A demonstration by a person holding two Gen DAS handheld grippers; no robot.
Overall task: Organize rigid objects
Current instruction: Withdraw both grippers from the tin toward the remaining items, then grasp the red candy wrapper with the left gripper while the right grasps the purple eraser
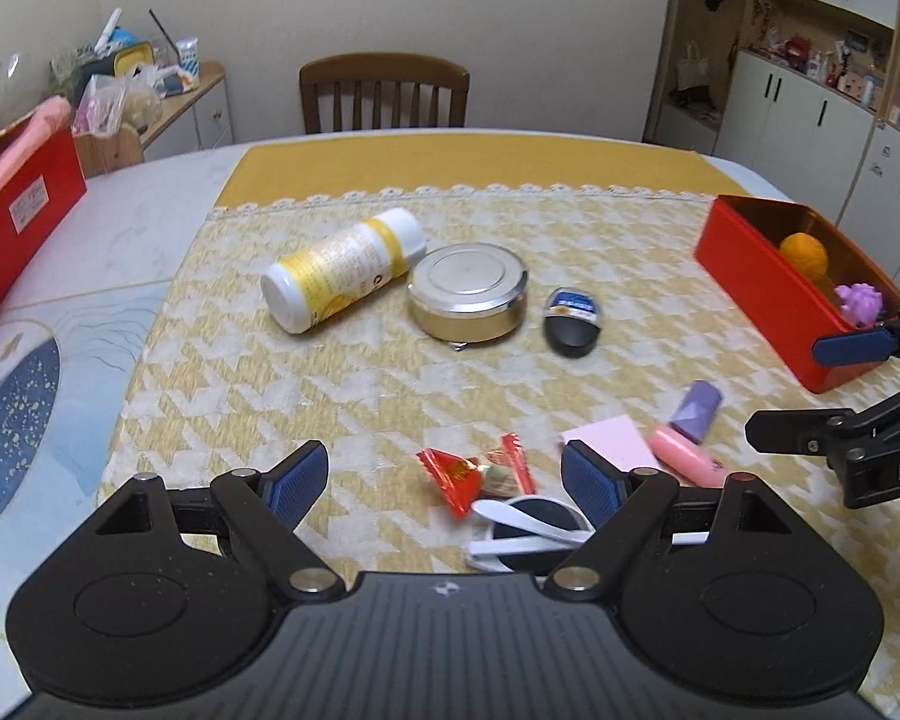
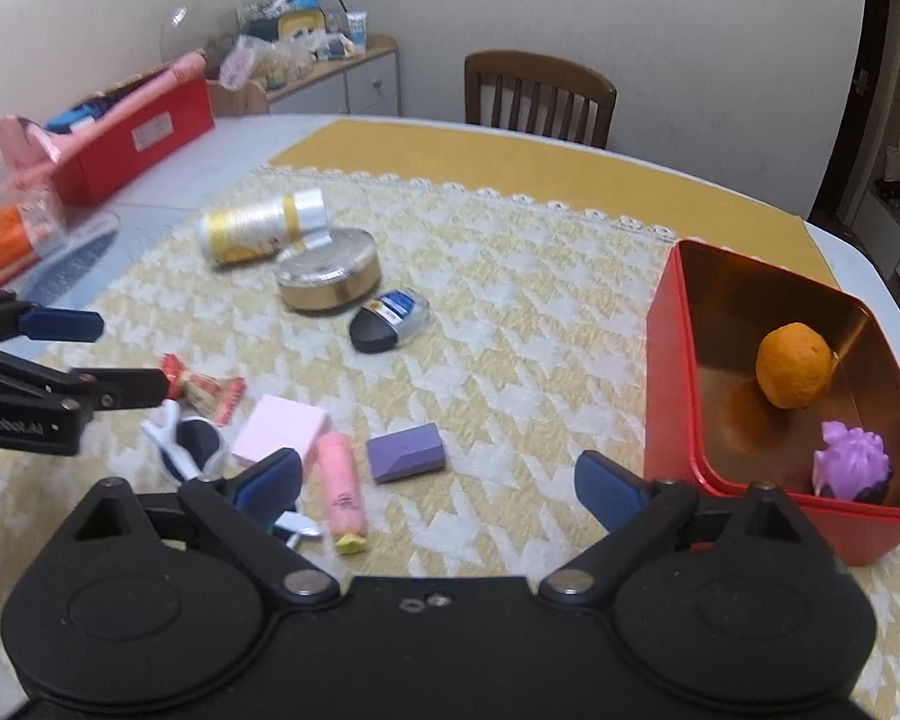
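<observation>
My left gripper is open and empty above the red candy wrappers and a black-and-white item. My right gripper is open and empty, just in front of the purple block and beside the pink highlighter. Further back lie a yellow-white bottle on its side, a round gold tin and a black-and-silver case. The red box on the right holds an orange ball and a purple toy.
A pink sticky-note pad lies by the highlighter. A second red box stands at the table's left edge. A wooden chair is behind the table. A cluttered side cabinet is at the back left, shelves at the right.
</observation>
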